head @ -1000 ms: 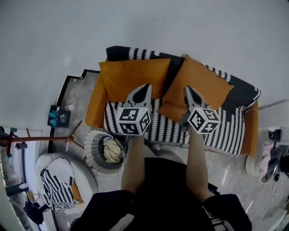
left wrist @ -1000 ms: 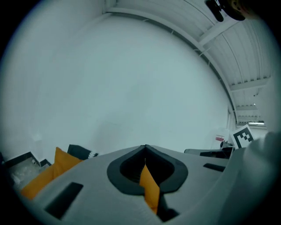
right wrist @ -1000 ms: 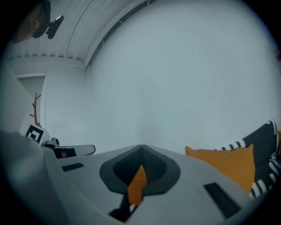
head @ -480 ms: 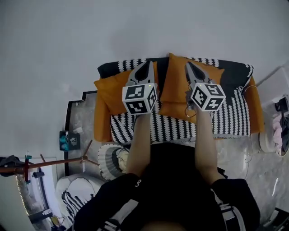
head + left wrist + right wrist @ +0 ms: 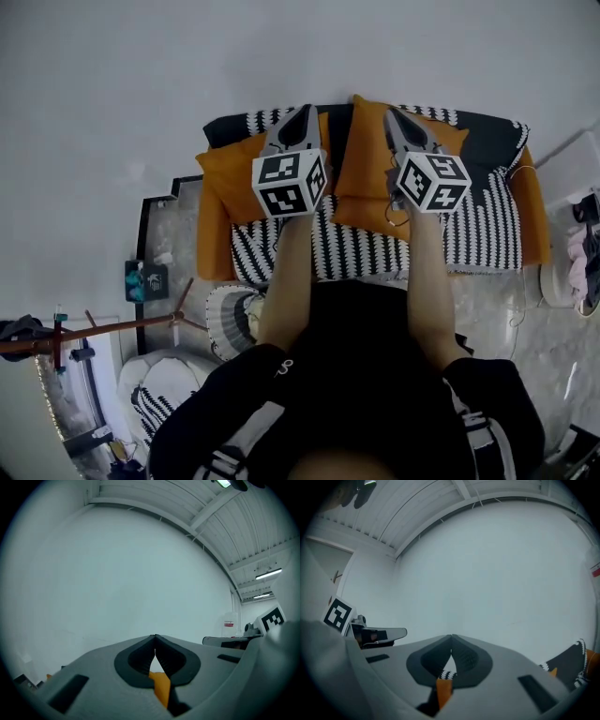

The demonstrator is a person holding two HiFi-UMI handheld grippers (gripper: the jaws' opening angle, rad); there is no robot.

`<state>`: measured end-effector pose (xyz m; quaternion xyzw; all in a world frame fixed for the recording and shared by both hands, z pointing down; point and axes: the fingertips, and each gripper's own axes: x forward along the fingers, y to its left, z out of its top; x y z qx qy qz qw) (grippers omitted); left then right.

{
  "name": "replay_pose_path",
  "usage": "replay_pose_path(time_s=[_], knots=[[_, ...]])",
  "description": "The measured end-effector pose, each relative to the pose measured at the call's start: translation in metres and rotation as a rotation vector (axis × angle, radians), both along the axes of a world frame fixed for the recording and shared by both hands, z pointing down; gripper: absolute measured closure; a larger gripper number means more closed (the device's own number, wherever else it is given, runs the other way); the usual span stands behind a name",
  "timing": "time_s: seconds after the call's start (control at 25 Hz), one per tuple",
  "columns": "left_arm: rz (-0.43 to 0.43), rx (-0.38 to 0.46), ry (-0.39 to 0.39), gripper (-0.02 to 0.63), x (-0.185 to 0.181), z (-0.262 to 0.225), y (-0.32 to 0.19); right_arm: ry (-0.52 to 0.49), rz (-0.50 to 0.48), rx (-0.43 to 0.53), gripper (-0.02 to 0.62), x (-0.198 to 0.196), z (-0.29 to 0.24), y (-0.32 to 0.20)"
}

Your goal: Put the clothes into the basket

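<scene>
In the head view both grippers are held up side by side over the sofa. The left gripper is shut and empty, its tips over the left orange cushion. The right gripper is also shut and empty, over the right orange cushion. In the left gripper view the left gripper points level at a bare white wall; the right gripper does the same. The round woven basket stands on the floor by the sofa's left front, with a cream cloth inside, partly hidden by the left forearm.
A wooden coat rack and a white seat with a patterned cloth stand at the lower left. A blue item lies by a black-edged panel. Hanging clothes show at the right edge.
Both grippers have risen from over the sofa seat to the level of its back cushions, mostly in the earlier half second. Both stayed shut and empty.
</scene>
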<state>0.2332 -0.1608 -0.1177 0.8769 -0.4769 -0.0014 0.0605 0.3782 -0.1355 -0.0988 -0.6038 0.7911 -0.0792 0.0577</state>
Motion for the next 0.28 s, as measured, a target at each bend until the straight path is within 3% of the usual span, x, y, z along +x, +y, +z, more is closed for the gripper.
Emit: replay_pose_path(time_s=[0.28], knots=[[-0.005,-0.027,0.022,0.597,-0.0105,0.0073,-0.0021,0.013,-0.009,-0.001,0.583,-0.0107,0.0047,-0.0029]])
